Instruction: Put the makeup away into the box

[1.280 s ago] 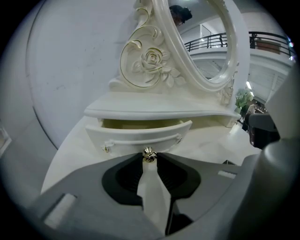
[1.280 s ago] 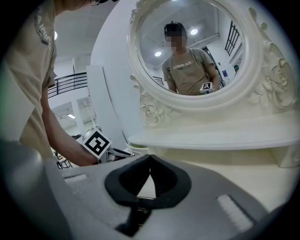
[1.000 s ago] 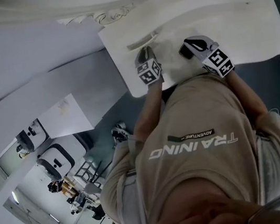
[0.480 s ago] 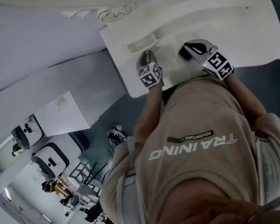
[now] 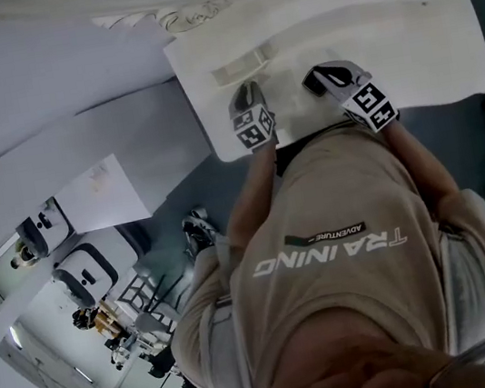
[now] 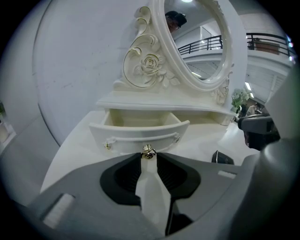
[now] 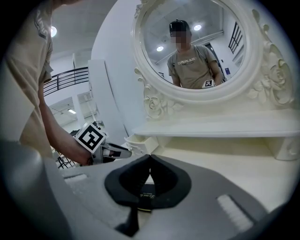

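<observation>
White dressing table (image 5: 419, 39) carries a small drawer (image 6: 140, 133). It stands pulled out under the shelf at the back edge, toward the left side. The left gripper (image 6: 149, 156) has its fingertips closed on the gold knob (image 6: 148, 150) at the front of the drawer. The black makeup case (image 6: 222, 158) lies flat on the tabletop, to the right of the drawer and nearer to the front edge. The right gripper (image 7: 150, 158) is just above this case, its jaws pressed together and holding nothing. An oval mirror (image 7: 197, 42) stands at the back edge.
</observation>
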Available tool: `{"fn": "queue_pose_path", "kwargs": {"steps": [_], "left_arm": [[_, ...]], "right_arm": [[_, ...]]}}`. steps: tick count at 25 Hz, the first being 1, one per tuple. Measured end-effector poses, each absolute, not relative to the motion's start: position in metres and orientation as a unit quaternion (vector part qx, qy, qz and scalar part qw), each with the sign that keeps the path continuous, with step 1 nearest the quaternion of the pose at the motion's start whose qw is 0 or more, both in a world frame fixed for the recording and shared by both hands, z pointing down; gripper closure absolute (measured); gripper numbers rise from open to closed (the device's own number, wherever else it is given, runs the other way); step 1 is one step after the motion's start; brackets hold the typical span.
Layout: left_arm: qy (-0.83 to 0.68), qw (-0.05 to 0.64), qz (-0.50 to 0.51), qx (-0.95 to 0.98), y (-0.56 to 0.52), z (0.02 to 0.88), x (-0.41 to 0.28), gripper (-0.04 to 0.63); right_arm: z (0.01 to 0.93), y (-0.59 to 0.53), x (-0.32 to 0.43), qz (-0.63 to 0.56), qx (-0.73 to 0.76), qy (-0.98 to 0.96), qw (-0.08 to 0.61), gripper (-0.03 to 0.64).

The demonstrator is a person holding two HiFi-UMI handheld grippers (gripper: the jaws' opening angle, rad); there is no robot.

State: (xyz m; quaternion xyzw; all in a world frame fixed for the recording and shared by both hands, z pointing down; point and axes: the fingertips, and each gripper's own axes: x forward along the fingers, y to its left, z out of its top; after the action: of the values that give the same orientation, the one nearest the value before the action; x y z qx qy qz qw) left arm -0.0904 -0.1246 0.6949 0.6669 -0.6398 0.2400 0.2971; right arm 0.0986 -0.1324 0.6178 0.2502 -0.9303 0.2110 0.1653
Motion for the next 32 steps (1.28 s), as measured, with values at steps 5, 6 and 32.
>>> {"fn": "queue_pose_path", "kwargs": {"steps": [5,6,32], "left_arm": [[-0.630,0.304,0.243,0.672,-0.105,0.696,-0.089,0.482],[-0.628,0.302,0.242,0.675,-0.101,0.695,-0.089,0.482],[-0.585,0.238,0.175,0.755,-0.029,0.643,-0.154,0.589]], "right_arm": [[0.636,-0.129,0.100,0.219,0.260,-0.917,0.208,0.614],[0.639,-0.129,0.100,0.218,0.264,-0.915,0.215,0.614],[0.672,-0.090,0.064,0.170,0.300,-0.876,0.336,0.293]]}}
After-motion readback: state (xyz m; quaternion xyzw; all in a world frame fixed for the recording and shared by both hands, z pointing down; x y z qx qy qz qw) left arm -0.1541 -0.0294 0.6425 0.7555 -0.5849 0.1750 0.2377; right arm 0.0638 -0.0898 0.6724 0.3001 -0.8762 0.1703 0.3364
